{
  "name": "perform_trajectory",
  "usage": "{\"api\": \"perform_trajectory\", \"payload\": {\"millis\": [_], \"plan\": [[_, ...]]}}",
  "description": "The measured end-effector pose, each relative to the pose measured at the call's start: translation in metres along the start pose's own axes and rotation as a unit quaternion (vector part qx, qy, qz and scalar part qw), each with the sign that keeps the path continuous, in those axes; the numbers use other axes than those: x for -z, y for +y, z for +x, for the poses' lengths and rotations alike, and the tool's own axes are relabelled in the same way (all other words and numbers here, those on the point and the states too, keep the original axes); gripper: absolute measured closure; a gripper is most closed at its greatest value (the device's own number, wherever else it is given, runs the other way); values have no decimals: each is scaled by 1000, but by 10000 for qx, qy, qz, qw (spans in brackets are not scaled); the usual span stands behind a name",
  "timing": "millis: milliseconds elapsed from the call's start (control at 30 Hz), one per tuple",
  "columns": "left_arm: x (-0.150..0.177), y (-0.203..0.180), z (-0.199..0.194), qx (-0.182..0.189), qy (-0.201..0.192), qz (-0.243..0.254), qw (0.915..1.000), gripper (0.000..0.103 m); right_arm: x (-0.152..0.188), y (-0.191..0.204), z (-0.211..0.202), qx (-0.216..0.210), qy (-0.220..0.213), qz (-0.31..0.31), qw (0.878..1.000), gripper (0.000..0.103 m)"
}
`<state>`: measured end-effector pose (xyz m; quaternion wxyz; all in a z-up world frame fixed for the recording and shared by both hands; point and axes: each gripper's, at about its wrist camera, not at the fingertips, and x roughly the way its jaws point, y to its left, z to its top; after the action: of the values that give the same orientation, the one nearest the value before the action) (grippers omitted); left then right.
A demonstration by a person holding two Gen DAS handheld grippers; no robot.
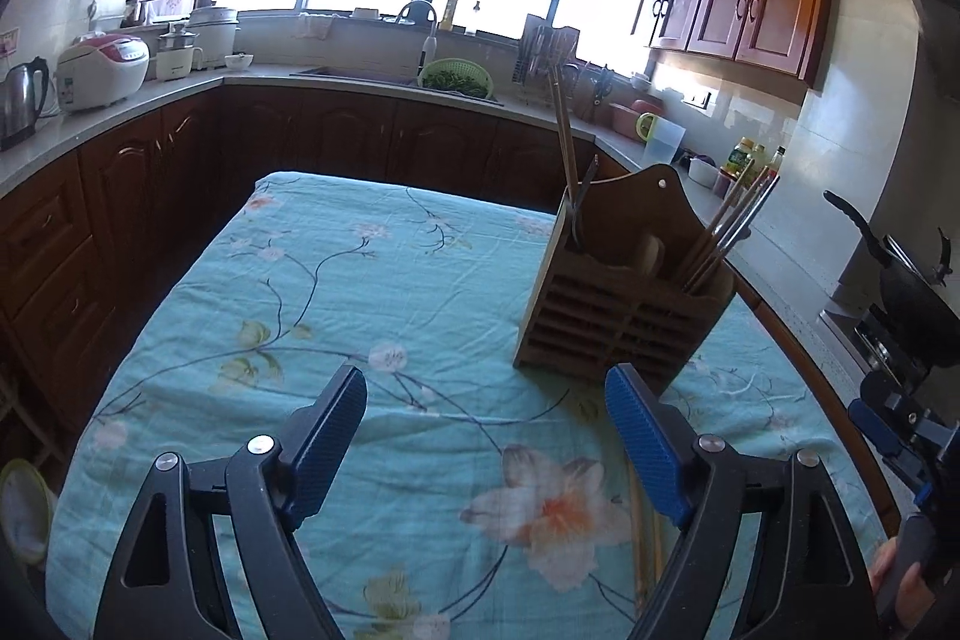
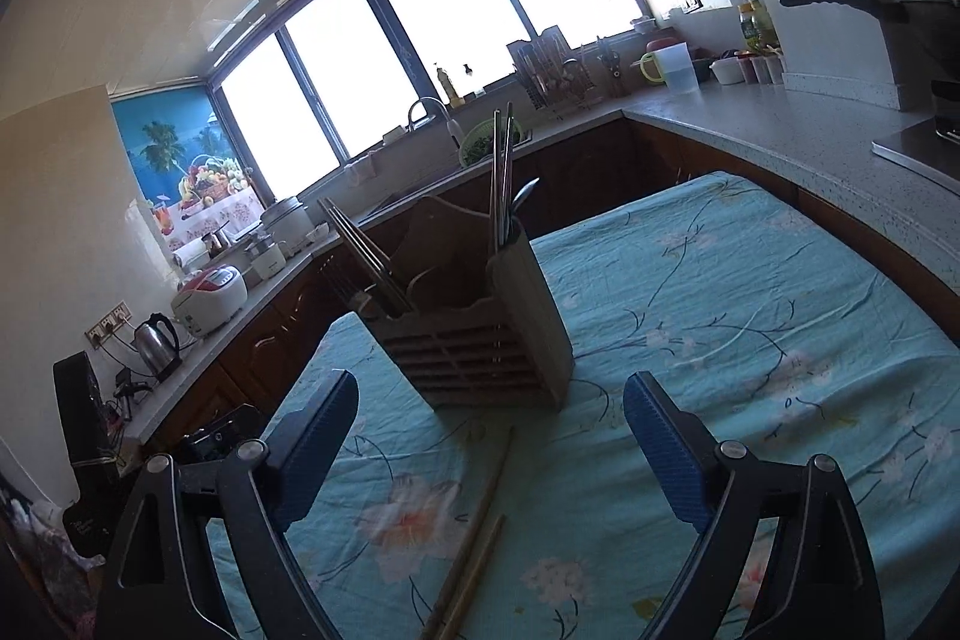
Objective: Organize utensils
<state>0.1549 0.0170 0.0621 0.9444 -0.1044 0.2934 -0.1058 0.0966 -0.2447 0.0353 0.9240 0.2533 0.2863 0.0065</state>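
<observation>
A wooden utensil holder (image 1: 618, 298) stands on the table with the blue floral cloth (image 1: 360, 310); it holds several chopsticks (image 1: 729, 226) and a spoon. It shows in the right wrist view (image 2: 480, 340) too. Two wooden chopsticks (image 2: 474, 526) lie loose on the cloth in front of the holder, between the right gripper's fingers; they also show in the left wrist view (image 1: 645, 538). My left gripper (image 1: 486, 436) is open and empty above the cloth. My right gripper (image 2: 492, 448) is open and empty above the loose chopsticks.
Kitchen counters (image 1: 150, 100) run around the table with a kettle (image 1: 21, 100), rice cooker (image 1: 102, 70), sink and green colander (image 1: 456, 79). A black wok (image 1: 912, 292) sits on the stove at the right. The right hand-held gripper (image 1: 906, 430) shows at the right edge.
</observation>
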Motion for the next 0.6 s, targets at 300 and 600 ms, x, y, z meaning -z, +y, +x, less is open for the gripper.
{"api": "perform_trajectory", "payload": {"millis": [300,600], "plan": [[40,17,-49,-127,-38,-124,9998,19,45,17,-31,256,147,-618,9976,10],[52,13,-106,-58,-565,123,9983,9,34,50,-80,375,-584,-1339,9886,0]]}}
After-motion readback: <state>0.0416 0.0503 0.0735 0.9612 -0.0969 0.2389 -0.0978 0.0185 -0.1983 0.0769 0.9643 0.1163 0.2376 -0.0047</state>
